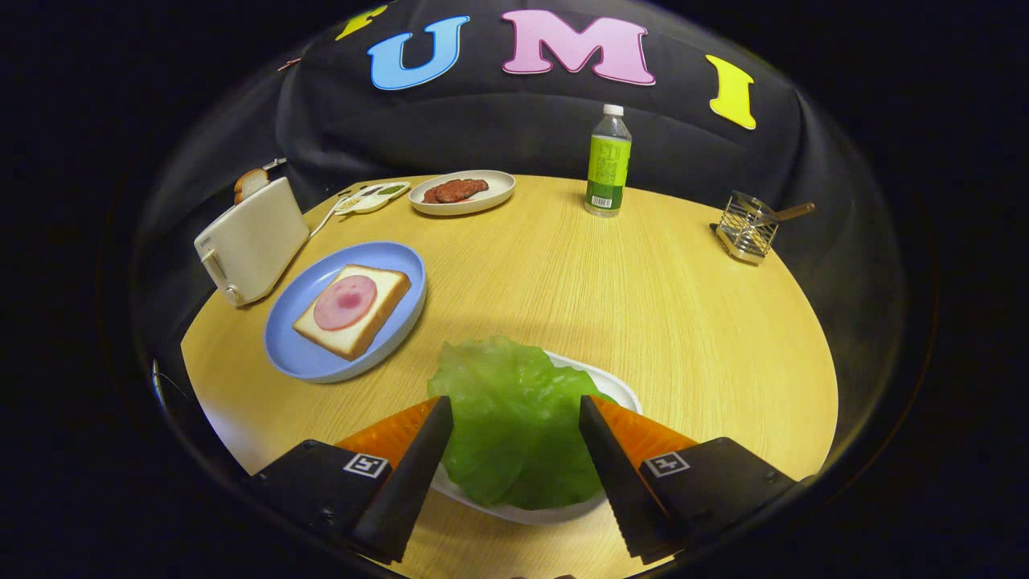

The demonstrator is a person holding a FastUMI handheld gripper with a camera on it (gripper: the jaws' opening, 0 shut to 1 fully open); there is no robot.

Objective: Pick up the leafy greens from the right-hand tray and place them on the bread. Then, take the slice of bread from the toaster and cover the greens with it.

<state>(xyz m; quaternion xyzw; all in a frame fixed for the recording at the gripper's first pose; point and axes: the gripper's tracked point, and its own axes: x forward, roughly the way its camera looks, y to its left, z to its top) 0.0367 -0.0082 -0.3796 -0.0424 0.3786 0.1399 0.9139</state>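
Note:
A green lettuce leaf lies in a white oval tray on the round wooden table. My gripper hangs over it, open, with one finger on each side of the leaf and neither pressing on it. Beyond the left finger, a blue plate holds a slice of bread topped with a round pink ham slice. Left of the plate stands a white toaster with a slice of bread sticking out of its slot.
At the back of the table are a white plate with a brown meat patty, a small dish of sauces, a green-labelled bottle and a wire rack with a wooden-handled tool at the far right.

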